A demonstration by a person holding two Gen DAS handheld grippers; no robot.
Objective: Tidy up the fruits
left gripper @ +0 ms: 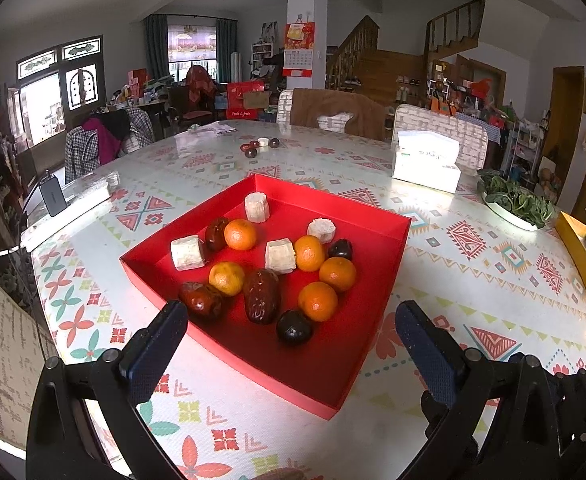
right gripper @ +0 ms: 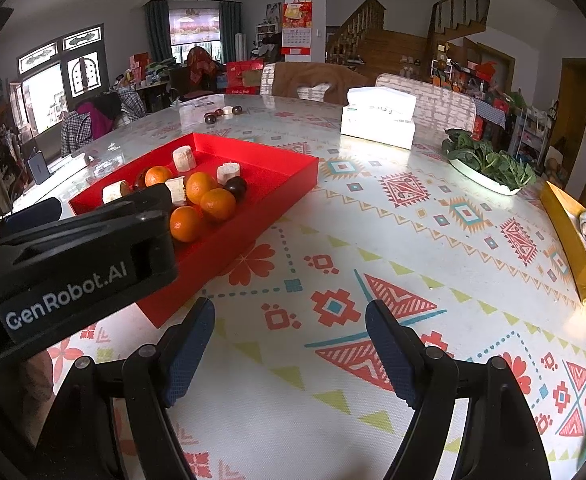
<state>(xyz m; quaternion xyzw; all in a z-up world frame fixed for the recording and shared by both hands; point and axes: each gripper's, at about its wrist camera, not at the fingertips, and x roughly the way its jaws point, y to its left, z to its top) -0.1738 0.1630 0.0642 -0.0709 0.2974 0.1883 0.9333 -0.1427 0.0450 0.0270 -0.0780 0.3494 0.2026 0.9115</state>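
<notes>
Left wrist view: left gripper (left gripper: 291, 326) wide open, empty, red tray (left gripper: 373, 344) fruit directly ahead between fingers. Right gripper (right gripper: 291, 322) open, empty, tray ahead-left; left nearer.

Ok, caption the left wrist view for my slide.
Open left claw hovers before red tray of oranges, dates and white chunks.

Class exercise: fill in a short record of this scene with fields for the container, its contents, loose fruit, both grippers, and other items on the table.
container: red tray, open top
contents: oranges, dates, white chunks, dark round fruits
loose fruit: small cluster at far side of table
left gripper: jaws open, empty, at tray's near edge
right gripper: jaws open, empty, over table
other items: tissue box, plate of greens
</notes>
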